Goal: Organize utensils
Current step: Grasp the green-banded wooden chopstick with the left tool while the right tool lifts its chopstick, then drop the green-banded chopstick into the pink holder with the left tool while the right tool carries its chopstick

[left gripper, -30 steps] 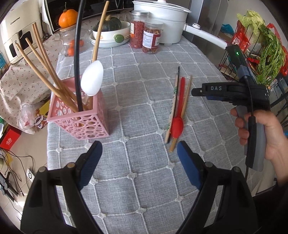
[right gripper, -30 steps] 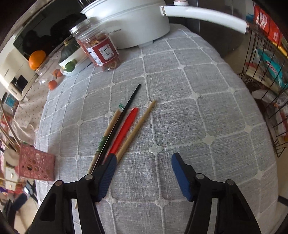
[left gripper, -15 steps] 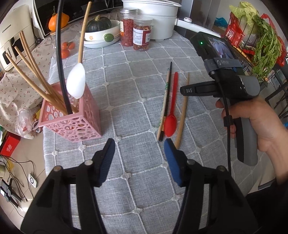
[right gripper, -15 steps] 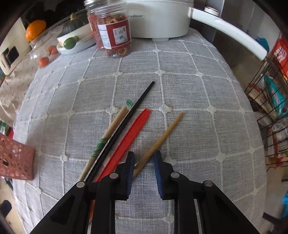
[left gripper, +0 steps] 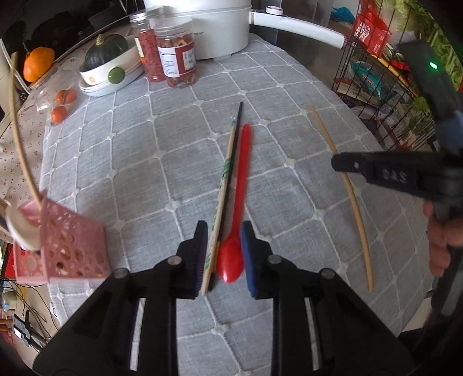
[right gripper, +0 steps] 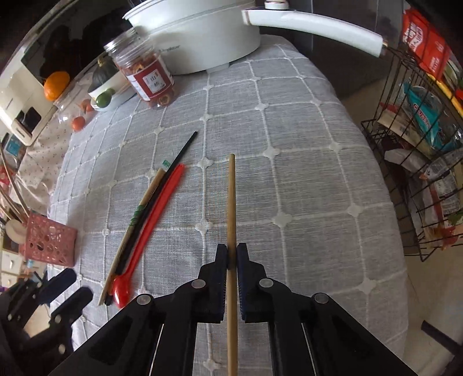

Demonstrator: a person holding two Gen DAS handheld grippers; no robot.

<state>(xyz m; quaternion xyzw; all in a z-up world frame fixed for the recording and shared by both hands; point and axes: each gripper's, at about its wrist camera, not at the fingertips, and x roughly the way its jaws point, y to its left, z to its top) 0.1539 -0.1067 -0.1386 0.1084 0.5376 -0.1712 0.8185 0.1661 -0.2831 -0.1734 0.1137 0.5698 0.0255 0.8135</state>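
Note:
My right gripper [right gripper: 230, 254] is shut on a plain wooden chopstick [right gripper: 231, 202] and holds it above the grey cloth; the chopstick [left gripper: 351, 199] also shows in the left wrist view. My left gripper [left gripper: 224, 245] is partly open, its jaws either side of the bowl of a red spoon [left gripper: 235, 231] and the ends of a wooden chopstick [left gripper: 221, 199] and a black chopstick [left gripper: 234, 162] lying together on the cloth. A pink perforated holder [left gripper: 66, 251] with chopsticks and a white spoon stands at the left.
At the back stand a white pot [left gripper: 214, 26] with a long handle, two jars [left gripper: 176, 55] and a bowl with a squash [left gripper: 107, 63]. A wire rack [right gripper: 419, 144] of packets stands off the table's right edge. The cloth-covered table [left gripper: 173, 144] ends near the holder.
My right gripper has shut on the wooden chopstick and lifted it away from the group. My left gripper has narrowed and moved right and forward to the red spoon's bowl.

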